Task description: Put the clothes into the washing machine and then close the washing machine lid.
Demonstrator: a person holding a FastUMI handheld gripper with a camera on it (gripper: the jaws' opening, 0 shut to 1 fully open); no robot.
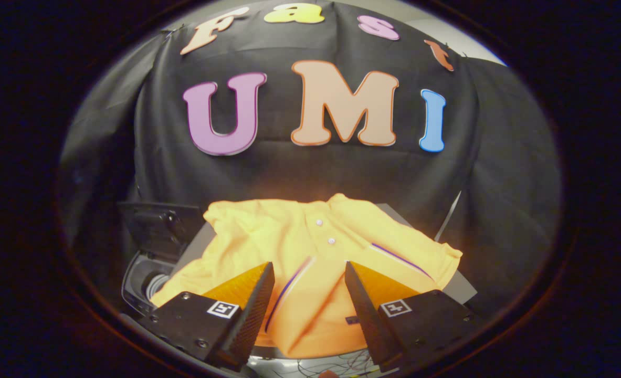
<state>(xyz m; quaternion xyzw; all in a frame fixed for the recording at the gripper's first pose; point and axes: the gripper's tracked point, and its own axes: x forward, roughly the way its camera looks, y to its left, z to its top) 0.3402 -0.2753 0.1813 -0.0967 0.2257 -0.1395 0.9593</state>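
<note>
Lying spread over a grey flat surface [454, 287]: yellow button-front fabric shirt [310, 247].
Dark washing-machine opening [147, 281] sits beside the shirt's edge; gripper [309, 270] fingers are parted, released, the shirt showing between them.

Orange-yellow shirt [310, 252]: button placket with two white buttons, thin purple piping lines, spread rumpled over grey top of washing machine [195, 242], near edge draping between and just ahead of fingers. Washing machine: dark lid [155, 226] raised open behind shirt's corner, drum opening [150, 283] partly visible beside it, shirt edge overlapping opening rim.
</note>
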